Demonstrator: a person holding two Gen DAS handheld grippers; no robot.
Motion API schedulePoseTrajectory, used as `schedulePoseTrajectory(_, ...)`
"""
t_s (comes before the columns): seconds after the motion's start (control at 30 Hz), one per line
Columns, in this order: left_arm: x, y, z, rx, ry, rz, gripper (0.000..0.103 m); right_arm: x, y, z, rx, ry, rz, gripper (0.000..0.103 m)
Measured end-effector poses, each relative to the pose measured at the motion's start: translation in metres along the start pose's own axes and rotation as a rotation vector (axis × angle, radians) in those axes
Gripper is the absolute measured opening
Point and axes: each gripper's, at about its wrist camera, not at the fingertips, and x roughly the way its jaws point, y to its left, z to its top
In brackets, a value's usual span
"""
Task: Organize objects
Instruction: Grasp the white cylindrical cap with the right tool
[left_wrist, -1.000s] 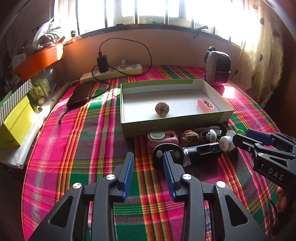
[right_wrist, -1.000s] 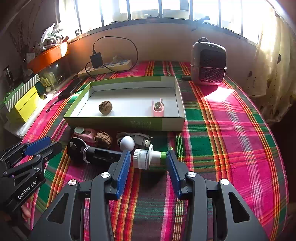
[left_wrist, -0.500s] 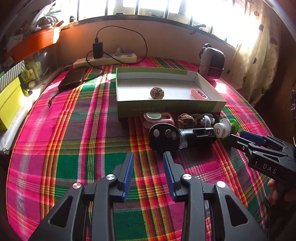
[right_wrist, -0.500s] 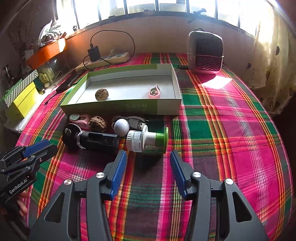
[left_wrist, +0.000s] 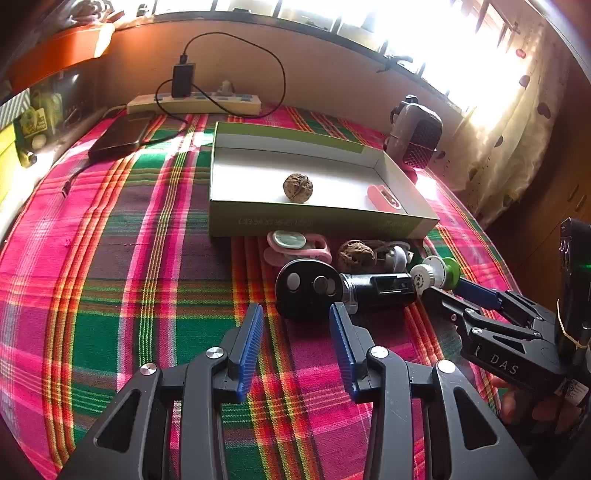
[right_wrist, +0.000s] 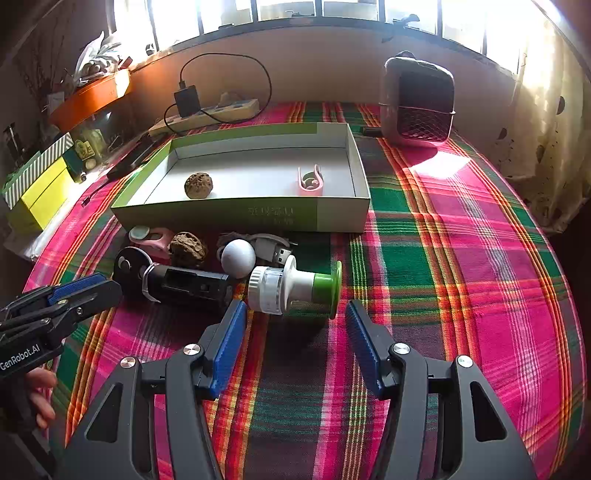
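Nearest you, your right gripper hangs just short of the white and green bottle; its jaws have just been opening and stand wide apart, with nothing between the pads yet. That spread looks chosen to take the bottle across its length, since it lies on its side on the plaid tablecloth with the flared green end to the right. Your left gripper has also just been opening; its blue pads are apart and empty, lined up on the round end of the black cylinder, which lies lengthwise beside the bottle.

Just behind those two sits the rest of the loose pile: a white ball, a walnut, a pink clip and a USB plug, all crowded against the front wall of the green box. They seem gathered there so each has only a short lift over the wall.

Inside the box a second walnut and another pink clip already rest on the floor, well apart, so I judge the sorting barely begun.

Farther back stand a small heater and a power strip by the window wall, out of your way.
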Motion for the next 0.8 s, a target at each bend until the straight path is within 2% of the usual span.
schedulePoseTrajectory(0.8, 0.024, -0.002, 0.021, -0.002, 0.037, 0.033, 0.036, 0.008, -0.019, 0.008, 0.032, 0.005, -0.075, 0.057)
